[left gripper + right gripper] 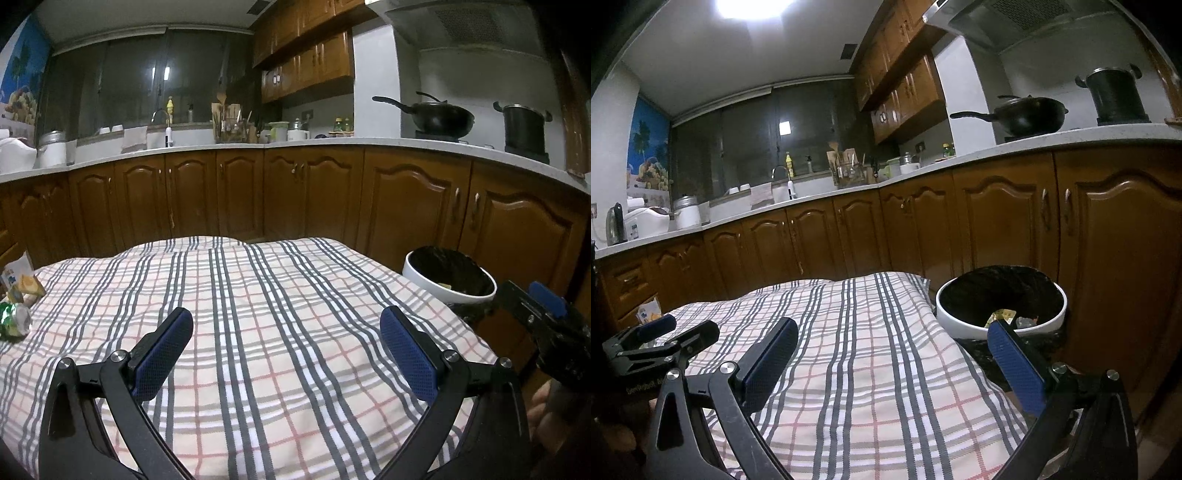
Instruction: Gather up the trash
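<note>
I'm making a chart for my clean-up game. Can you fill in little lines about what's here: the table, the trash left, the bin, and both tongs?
table: checked tablecloth
trash left: crumpled green wrapper and small cartons at the table's left edge
bin: white-rimmed trash bin with black liner, off the table's right corner, some trash already inside
left tongs: open, holding nothing
right tongs: open, holding nothing

There are two grippers: the left gripper and the right gripper. One trash bin stands at the right of the frame. One checked cloth fills the middle. At the left edge lie one green wrapper and one small carton. In the upper right stand one wok and one pot.
</note>
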The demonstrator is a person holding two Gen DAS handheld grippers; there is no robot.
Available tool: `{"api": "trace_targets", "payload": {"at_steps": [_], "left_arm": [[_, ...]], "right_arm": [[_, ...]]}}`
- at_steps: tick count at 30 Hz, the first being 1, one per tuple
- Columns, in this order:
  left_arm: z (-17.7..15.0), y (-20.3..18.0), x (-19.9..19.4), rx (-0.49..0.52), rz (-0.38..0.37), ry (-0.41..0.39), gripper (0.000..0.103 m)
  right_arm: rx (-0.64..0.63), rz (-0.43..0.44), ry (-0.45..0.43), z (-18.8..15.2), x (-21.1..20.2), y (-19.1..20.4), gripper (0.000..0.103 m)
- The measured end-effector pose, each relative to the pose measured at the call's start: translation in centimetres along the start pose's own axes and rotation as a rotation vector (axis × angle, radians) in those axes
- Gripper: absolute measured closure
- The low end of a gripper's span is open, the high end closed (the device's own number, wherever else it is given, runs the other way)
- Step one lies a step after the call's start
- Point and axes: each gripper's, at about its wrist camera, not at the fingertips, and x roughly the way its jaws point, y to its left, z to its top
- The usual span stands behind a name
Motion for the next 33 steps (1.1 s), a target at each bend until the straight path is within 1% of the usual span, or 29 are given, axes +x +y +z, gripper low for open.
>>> {"api": "trace_targets", "payload": {"at_steps": [14,33], "left_arm": [[0.1,-1.0,-0.2,0.021,0.003,-0.008,0.000],[0.1,-1.4,-0.2,0.028,-0.004,0.008,0.000]], "right_arm": [[0.005,0.006,-0.003,-0.2,-0.1,0.2,0.000],[0.011,0.009,-0.003,-0.2,-0.4,0.6,0.000]]}}
